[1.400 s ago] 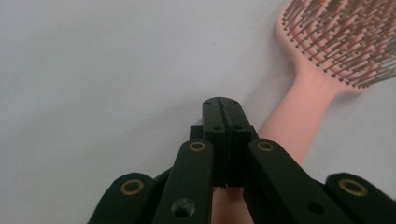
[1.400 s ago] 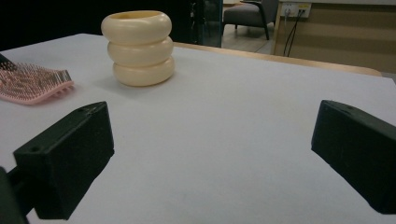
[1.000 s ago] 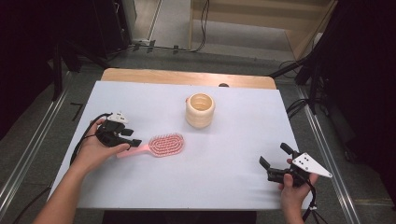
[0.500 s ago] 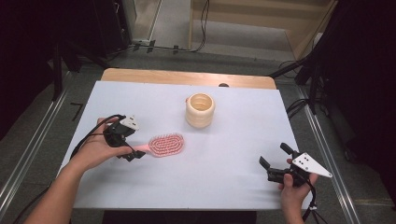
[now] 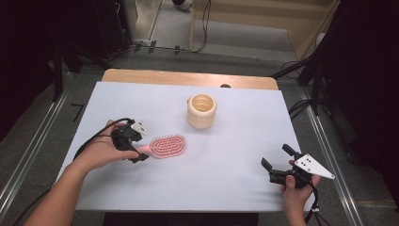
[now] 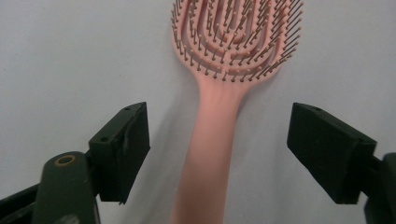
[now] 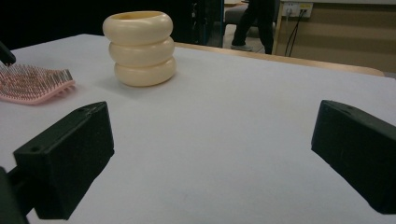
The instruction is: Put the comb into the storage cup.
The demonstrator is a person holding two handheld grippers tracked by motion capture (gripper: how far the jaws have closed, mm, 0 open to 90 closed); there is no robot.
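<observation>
The hairbrush [image 5: 163, 146] is pink all over, handle and head, and its head has looping pink lines full of small bristles with pale tips. Around its handle, the left gripper [image 6: 218, 154] has black jaws. The right gripper [image 5: 279, 163] is black too, with a grey plate on top. Far in front of it, the cup [image 7: 139, 48] is cream like three stacked rings. The surface [image 5: 235, 165] is white with a light brown edge.
</observation>
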